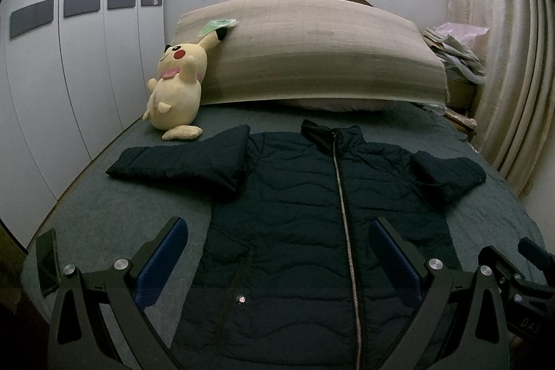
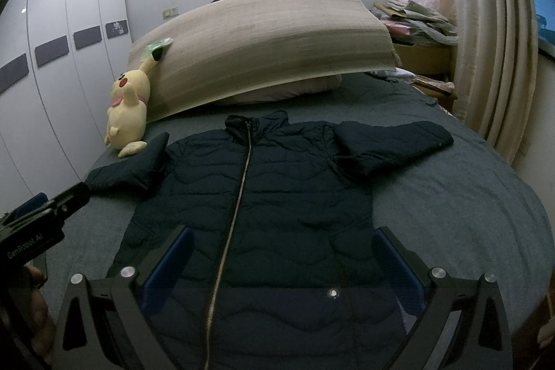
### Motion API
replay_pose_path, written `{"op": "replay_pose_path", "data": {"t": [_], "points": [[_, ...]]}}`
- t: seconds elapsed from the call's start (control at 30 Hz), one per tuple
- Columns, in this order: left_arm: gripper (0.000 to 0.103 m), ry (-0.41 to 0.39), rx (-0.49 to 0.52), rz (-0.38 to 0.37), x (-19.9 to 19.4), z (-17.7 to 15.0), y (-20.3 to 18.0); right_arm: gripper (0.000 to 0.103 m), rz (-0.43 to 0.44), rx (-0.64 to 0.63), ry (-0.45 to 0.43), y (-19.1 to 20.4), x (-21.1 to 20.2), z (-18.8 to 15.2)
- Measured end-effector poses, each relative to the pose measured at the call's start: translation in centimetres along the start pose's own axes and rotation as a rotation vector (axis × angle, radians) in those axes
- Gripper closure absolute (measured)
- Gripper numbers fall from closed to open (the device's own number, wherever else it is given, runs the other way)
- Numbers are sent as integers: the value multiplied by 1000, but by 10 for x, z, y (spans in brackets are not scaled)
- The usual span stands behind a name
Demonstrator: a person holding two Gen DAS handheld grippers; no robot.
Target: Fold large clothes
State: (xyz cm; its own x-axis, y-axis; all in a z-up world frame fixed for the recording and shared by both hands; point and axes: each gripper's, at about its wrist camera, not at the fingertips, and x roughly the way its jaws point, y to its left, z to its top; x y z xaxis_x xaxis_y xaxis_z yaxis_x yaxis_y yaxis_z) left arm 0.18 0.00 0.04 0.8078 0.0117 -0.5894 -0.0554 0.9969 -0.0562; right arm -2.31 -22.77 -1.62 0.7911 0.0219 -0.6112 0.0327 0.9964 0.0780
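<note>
1. Two grippers, both mine, hang over the hem end of the jacket. The left gripper is spread wide with nothing between its blue pads; the right gripper is just as wide and just as bare.
2. Jacket lies front up on the bed, zipped, collar toward the board, hem nearest me.
3. Done so far, as I judge it: the spreading. The body is flat and fairly smooth. Both sleeves appear doubled back on themselves beside the shoulders, the left sleeve out toward the plush, the right sleeve out toward the curtain. Whether that counts as a first fold I cannot tell.
4. Left to do, I reckon: bring the sleeves in over the chest, fold the sides in, then take the hem up to the collar.
5. Edges: the hem runs under my fingers and partly out of view. The side seams are clear to reach, each with bare sheet beside it.
6. Room: plenty on the right, open sheet out to the bed edge. The left is tighter: a phone lies near that corner, and the plush foot sits just beside the left sleeve.
</note>
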Motion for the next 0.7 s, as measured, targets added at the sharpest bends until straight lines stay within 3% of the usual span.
{"op": "replay_pose_path", "data": {"t": [0.53,0.7], "points": [[0,-2,4,2,1,1,0,0,6,-10,3,1,3,2],[0,28,-23,17,16,-4,13,0,19,-5,44,-11,15,-6]]}}
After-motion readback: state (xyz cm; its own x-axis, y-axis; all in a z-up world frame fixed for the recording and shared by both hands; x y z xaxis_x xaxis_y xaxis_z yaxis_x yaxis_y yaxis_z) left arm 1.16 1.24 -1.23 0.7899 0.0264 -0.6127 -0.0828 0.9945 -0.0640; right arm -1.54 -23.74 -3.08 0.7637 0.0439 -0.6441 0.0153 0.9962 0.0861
